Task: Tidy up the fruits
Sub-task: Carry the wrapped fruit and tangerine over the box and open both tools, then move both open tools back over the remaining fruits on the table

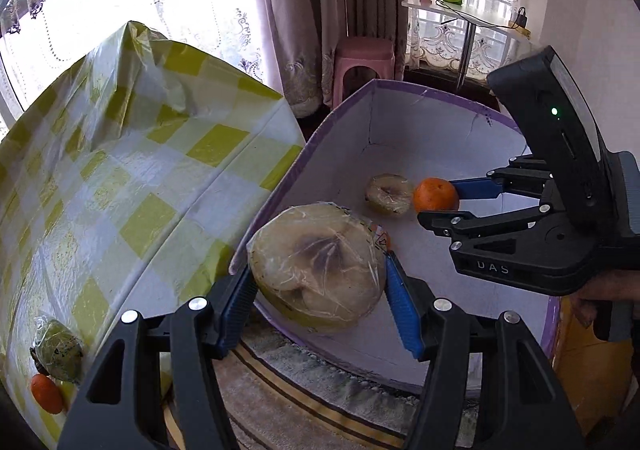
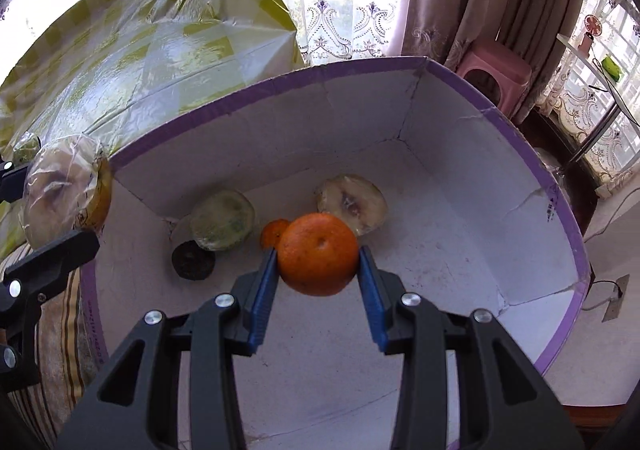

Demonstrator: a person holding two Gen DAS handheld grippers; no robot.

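My left gripper (image 1: 320,286) is shut on a large cling-wrapped fruit half (image 1: 318,270) and holds it over the near rim of the white box with a purple edge (image 1: 440,94). The same fruit half shows at the left of the right wrist view (image 2: 64,194). My right gripper (image 2: 318,266) is shut on an orange (image 2: 318,254) above the box floor; it shows in the left wrist view (image 1: 436,195) too. In the box (image 2: 520,138) lie a wrapped pale fruit half (image 2: 352,206), a wrapped green fruit half (image 2: 222,226), a small orange (image 2: 272,232) and a dark fruit (image 2: 193,260).
A table with a yellow-checked cloth (image 1: 120,170) stands left of the box; a wrapped green fruit (image 1: 58,350) and an orange (image 1: 47,392) lie on it. A pink stool (image 1: 362,62), curtains and a small white side table (image 1: 460,10) are behind. A striped rug (image 1: 300,390) lies below.
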